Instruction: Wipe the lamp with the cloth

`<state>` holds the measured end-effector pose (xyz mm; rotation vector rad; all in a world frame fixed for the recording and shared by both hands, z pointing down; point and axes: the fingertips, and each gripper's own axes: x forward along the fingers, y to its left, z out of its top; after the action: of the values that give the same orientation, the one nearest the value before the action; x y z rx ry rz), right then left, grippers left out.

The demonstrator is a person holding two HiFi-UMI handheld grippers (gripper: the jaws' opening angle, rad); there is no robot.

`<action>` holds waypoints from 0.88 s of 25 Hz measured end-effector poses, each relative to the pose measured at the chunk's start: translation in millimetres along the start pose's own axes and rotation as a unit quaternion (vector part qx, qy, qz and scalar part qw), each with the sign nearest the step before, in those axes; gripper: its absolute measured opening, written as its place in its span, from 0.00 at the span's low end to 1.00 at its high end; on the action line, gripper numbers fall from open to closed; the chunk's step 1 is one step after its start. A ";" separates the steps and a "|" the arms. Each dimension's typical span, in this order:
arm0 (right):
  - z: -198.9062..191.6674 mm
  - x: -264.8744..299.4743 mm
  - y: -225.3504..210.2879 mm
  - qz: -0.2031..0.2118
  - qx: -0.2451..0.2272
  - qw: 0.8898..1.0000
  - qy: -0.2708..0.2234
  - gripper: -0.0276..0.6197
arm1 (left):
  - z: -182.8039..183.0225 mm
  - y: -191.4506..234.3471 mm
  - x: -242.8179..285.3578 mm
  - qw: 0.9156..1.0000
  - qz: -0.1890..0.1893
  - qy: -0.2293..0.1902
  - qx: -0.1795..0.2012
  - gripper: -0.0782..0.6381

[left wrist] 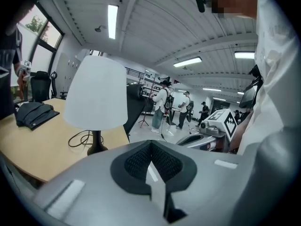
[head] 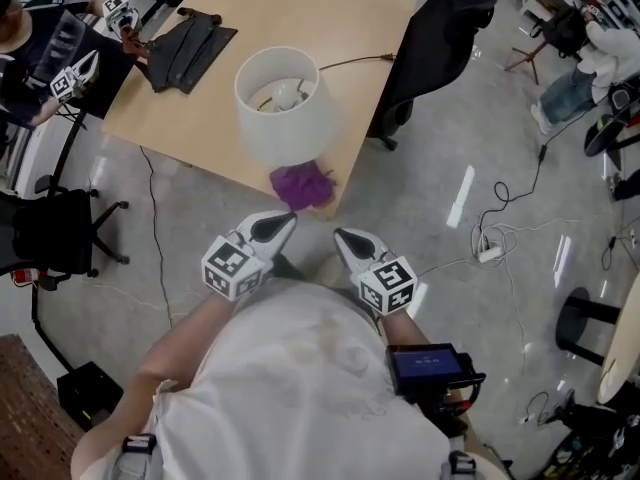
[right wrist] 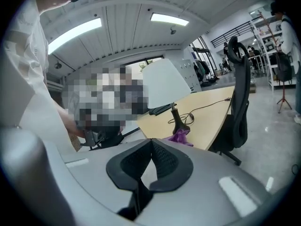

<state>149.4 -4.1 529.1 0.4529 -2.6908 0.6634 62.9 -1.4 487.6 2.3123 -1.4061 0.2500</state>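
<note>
Both claws are closed on nothing: the left gripper (head: 283, 226) and right gripper (head: 345, 240) press ribbed black pads together inside smooth grey shells, each carrying a marker cube (head: 232, 266) of black-and-white squares. Just beyond their tips a crumpled purple cloth (head: 303, 186) lies at the near edge of the pale wooden table (head: 340, 18), beside the lamp (head: 285, 103) with its white tapered shade, slim dark stem and 1 black cable (head: 355, 63).

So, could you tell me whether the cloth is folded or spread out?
Neither: the cloth lies crumpled in a loose heap at the table edge, beside the lamp.
</note>
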 end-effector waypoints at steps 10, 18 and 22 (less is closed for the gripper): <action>-8.7 9.4 -40.1 -0.038 0.021 0.999 0.014 0.06 | -8.7 15.5 6.0 1.000 0.002 0.015 -0.019 0.11; 12.2 41.2 -44.6 -0.045 -0.012 0.998 0.029 0.06 | -8.7 48.9 10.7 0.999 -0.008 0.026 -0.035 0.11; 14.2 48.9 -42.8 -0.048 -0.008 0.998 0.032 0.06 | -15.7 52.1 9.7 0.999 -0.010 0.027 -0.045 0.11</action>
<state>118.4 -58.1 552.8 0.5443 -2.5931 0.6185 22.6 -23.1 518.7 2.2288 -1.3401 0.2373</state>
